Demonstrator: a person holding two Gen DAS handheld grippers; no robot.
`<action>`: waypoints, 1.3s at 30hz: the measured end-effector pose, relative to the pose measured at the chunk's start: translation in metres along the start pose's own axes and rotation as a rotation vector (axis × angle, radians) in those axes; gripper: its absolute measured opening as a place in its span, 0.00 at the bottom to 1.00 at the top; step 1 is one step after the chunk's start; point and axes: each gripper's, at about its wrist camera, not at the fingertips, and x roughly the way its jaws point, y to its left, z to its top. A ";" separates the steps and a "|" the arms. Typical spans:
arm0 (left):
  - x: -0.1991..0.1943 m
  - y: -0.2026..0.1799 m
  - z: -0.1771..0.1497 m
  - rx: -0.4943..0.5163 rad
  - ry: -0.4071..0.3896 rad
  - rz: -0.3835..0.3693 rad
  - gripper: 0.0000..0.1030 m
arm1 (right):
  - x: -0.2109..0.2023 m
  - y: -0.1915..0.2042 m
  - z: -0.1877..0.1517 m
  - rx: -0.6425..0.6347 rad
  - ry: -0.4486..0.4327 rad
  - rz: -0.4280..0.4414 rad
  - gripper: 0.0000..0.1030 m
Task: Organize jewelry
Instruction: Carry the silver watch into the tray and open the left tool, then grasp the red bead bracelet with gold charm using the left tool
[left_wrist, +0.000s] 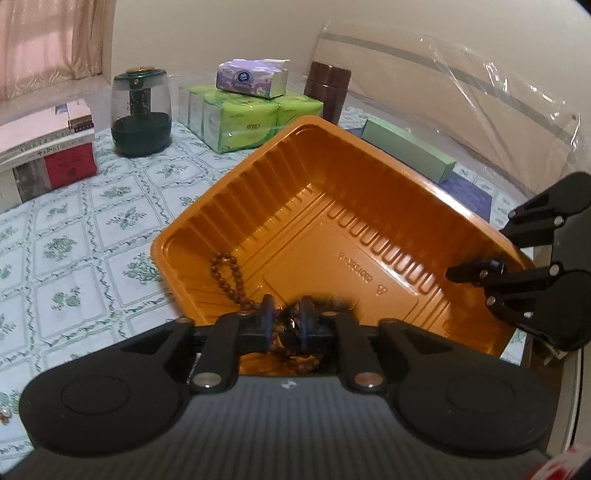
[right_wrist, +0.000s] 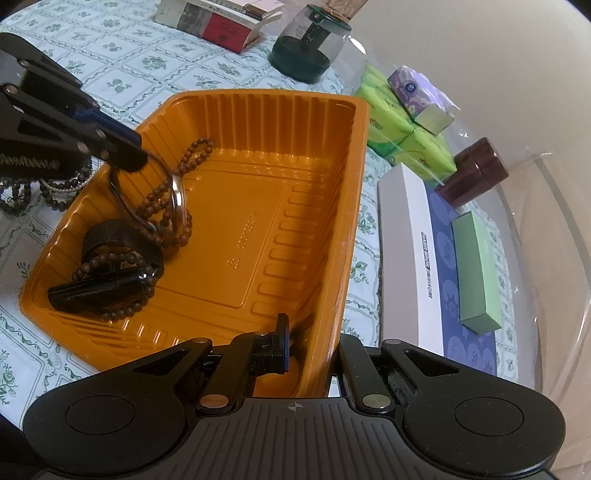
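The orange tray (right_wrist: 258, 155) sits on the bench (right_wrist: 122, 62), which wears a green-patterned cloth. The right gripper (right_wrist: 314, 354) is clenched on the tray's near right rim, one finger (right_wrist: 281, 343) inside the wall and the other outside it. The left gripper (left_wrist: 287, 325) reaches over the tray's left corner with its fingers (left_wrist: 266, 317) slightly parted; a clear ring (right_wrist: 178, 195) and a dark loop hang just below their tips, and whether the pads press on them cannot be told.

Inside the tray, the jewelry is bunched at the left end: brown beads (right_wrist: 162, 206), a dark bangle (right_wrist: 122, 240) and a black tube (right_wrist: 96, 290). The tray's floor toward the right and far walls is bare. More beads (right_wrist: 48, 188) lie on the cloth just outside the left rim.

Beyond the right rim stand a white box (right_wrist: 406, 258) and a green box (right_wrist: 476, 269), near but apart from the tray. A jar (right_wrist: 308, 48), books (right_wrist: 218, 26) and tissue packs (right_wrist: 402, 133) line the far edge.
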 end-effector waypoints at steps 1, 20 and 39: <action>-0.001 0.002 -0.001 -0.014 -0.008 -0.008 0.36 | 0.000 0.000 0.000 0.004 0.004 0.002 0.06; -0.120 0.117 -0.085 -0.175 -0.085 0.384 0.48 | -0.004 0.003 -0.001 -0.004 -0.007 -0.010 0.06; -0.128 0.141 -0.138 -0.186 -0.036 0.449 0.41 | -0.005 0.002 -0.001 -0.004 -0.005 -0.010 0.06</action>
